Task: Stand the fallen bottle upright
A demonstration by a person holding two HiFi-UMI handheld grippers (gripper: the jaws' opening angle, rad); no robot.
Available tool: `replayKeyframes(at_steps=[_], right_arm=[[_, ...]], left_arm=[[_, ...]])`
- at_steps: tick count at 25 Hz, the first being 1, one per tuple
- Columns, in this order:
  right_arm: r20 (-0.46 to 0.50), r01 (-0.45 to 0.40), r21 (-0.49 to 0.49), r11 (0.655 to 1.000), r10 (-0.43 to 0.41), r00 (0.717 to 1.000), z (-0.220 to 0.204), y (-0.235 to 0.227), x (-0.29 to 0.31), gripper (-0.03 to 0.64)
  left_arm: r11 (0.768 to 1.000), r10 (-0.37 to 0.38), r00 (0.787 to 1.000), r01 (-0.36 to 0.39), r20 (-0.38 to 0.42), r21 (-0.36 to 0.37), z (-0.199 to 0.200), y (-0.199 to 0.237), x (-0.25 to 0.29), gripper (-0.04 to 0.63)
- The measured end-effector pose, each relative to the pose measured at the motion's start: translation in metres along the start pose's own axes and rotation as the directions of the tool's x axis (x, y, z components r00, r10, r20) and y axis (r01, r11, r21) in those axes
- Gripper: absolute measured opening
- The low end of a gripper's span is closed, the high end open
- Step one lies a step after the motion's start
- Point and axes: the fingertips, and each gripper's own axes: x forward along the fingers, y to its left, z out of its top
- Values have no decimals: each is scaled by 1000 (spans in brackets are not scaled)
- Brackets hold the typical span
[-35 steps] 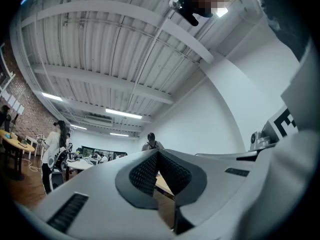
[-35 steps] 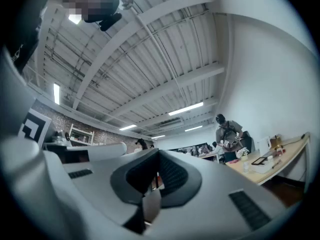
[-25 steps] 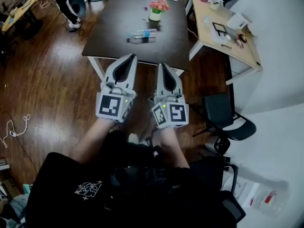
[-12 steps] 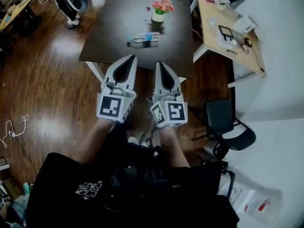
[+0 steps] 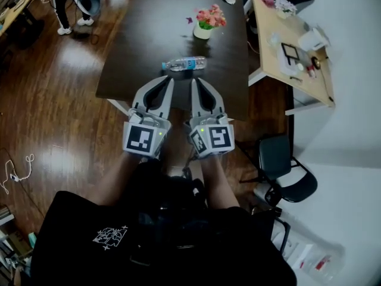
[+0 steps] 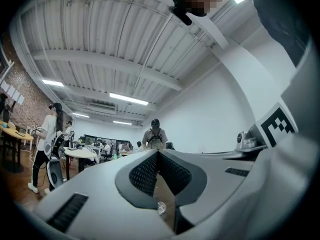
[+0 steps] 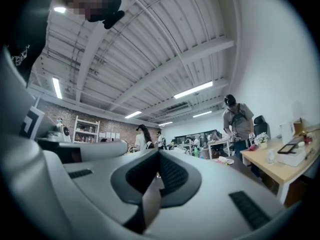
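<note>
**Both grippers clenched and empty; bottle lying on the table**

The left gripper (image 5: 166, 81) has its jaws pressed together at the tips, with nothing between them. The right gripper (image 5: 195, 82) is likewise clenched and empty. Both point forward, side by side, with their tips over the near edge of the dark table (image 5: 137, 40). The bottle (image 5: 184, 64) lies on its side on the table, just beyond the two tips and not touching either. A pot of flowers (image 5: 206, 27) stands farther back, apart from the bottle. A light wooden desk (image 5: 280, 64) stands right of the table.

We see a dark table (image 5: 143, 46) bearing a flower pot (image 5: 205, 30). To its right stands a light desk (image 5: 271, 61). Nearer us, a black chair (image 5: 275, 155) stands on the wood floor (image 5: 53, 118).
</note>
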Motion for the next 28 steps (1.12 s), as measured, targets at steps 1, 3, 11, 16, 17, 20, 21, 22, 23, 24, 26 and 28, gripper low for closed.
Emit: replayKeyframes(at_steps=[1, 3, 11, 16, 17, 20, 21, 22, 23, 24, 26, 28], right_arm=[[-19, -12, -19, 1000, 12, 1000, -8, -3, 12, 25], [-78, -50, -79, 996, 44, 996, -28, -9, 36, 25], [-309, -304, -258, 917, 220, 925, -110, -19, 116, 29], [-516, -504, -394, 769, 269, 813, -178, -22, 136, 71], [-558, -547, -417, 726, 271, 785, -191, -21, 139, 89], [-683, -673, -457, 582, 255, 684, -233, -22, 149, 142], [-718, -708, -461, 535, 243, 652, -246, -25, 151, 162], [-748, -735, -463, 496, 226, 623, -259, -29, 152, 183], [-771, -755, -463, 464, 208, 602, -271, -33, 153, 192], [-786, -768, -466, 440, 192, 587, -281, -37, 154, 204], [-800, -781, -479, 400, 166, 576, -297, -41, 160, 216], [-815, -798, -484, 358, 147, 561, -311, -41, 167, 225]], left_arm=[[1000, -2, 1000, 2, -6, 2, -4, 6, 7, 0], [1000, 1, 1000, -1, -16, 5, -9, 19, 19, -1], [999, 51, 996, -52, -72, -12, -37, 51, 43, -1], [994, 107, 988, -107, -109, 7, -57, 60, 45, 0], [993, 122, 986, -122, -117, 3, -61, 62, 43, -2], [987, 162, 979, -162, -120, 12, -66, 70, 38, -2], [985, 171, 978, -170, -117, 20, -67, 71, 37, 0], [984, 177, 978, -175, -113, 27, -68, 72, 37, -1], [984, 179, 978, -177, -110, 32, -70, 72, 37, -2], [983, 180, 978, -177, -108, 35, -72, 72, 36, 0], [982, 187, 976, -184, -112, 33, -80, 76, 35, -2], [981, 195, 974, -193, -117, 32, -87, 81, 32, -2]])
